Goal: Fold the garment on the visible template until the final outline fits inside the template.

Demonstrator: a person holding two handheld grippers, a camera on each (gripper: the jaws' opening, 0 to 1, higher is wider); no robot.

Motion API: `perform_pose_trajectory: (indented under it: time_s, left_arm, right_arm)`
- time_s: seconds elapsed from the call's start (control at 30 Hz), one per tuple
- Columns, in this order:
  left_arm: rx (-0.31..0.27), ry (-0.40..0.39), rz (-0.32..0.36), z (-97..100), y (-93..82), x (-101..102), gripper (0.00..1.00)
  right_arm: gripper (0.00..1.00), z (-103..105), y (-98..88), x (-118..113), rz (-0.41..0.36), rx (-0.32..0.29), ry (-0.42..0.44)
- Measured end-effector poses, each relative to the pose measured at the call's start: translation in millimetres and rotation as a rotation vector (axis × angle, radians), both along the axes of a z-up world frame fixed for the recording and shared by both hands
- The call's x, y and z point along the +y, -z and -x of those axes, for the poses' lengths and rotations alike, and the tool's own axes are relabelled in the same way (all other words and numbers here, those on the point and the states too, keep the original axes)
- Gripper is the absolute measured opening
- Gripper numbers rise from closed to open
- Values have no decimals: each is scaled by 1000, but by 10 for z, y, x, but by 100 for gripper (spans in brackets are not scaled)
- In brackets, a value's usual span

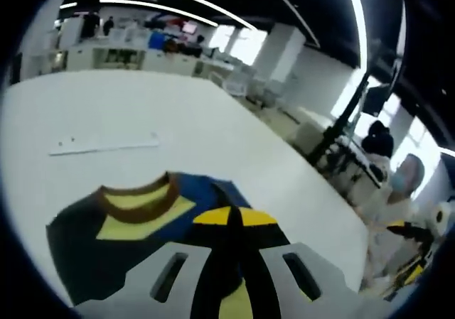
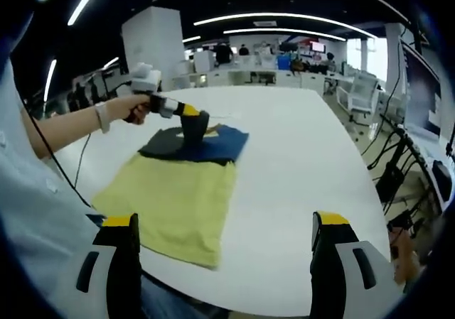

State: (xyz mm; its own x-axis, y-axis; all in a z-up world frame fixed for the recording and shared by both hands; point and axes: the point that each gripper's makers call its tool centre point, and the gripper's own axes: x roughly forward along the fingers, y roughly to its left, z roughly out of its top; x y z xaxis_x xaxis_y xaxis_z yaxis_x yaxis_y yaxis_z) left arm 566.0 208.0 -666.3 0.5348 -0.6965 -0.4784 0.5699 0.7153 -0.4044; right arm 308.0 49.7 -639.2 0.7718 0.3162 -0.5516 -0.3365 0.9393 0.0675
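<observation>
Lying flat on the wide white table (image 2: 298,163), the yellow garment with a dark navy and blue upper part (image 2: 174,191) stretches from the near table edge toward the middle, its brown-trimmed collar end farthest from the right gripper's camera. In the right gripper view, the left gripper (image 2: 193,131) is held by a person's hand (image 2: 131,108) and points down onto the blue and navy part, touching the cloth there. In the left gripper view its 2 black, yellow-tipped fingers (image 1: 231,223) stand pressed close together with no gap visible, right over the blue fabric just beside the brown collar (image 1: 138,199); whether a fold of cloth is pinched between them is hard to tell, since the tips hide the contact. The right gripper (image 2: 227,226) hangs near the table's near edge with its 2 fingers spread wide, 1 over the garment's yellow near corner and the other over bare table, holding nothing. A thin white strip (image 1: 103,145) lies on the table beyond the collar, well apart from the garment.
</observation>
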Motion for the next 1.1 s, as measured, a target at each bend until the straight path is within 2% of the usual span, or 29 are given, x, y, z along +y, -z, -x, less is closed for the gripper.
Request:
perform_pose_trajectory:
  time_s: [0.37,0.73,0.9,1.0,1.1]
  left_arm:
    - [90,-6,-5,10,344,-96,0]
    - [114,17,-11,59,446,-270,0]
    - [103,37,-29,111,470,-331,0]
    - [121,49,-20,150,483,-369,7]
    - [112,68,-21,185,455,-394,9]
  right_arm:
    - [100,-39,38,-12,20,16,11]
    - [100,-52,66,-34,18,24,2]
    - [100,-52,76,-41,19,26,-9]
    - [100,-46,82,-37,21,30,-17]
    - [100,-51,77,-56,22,26,-14]
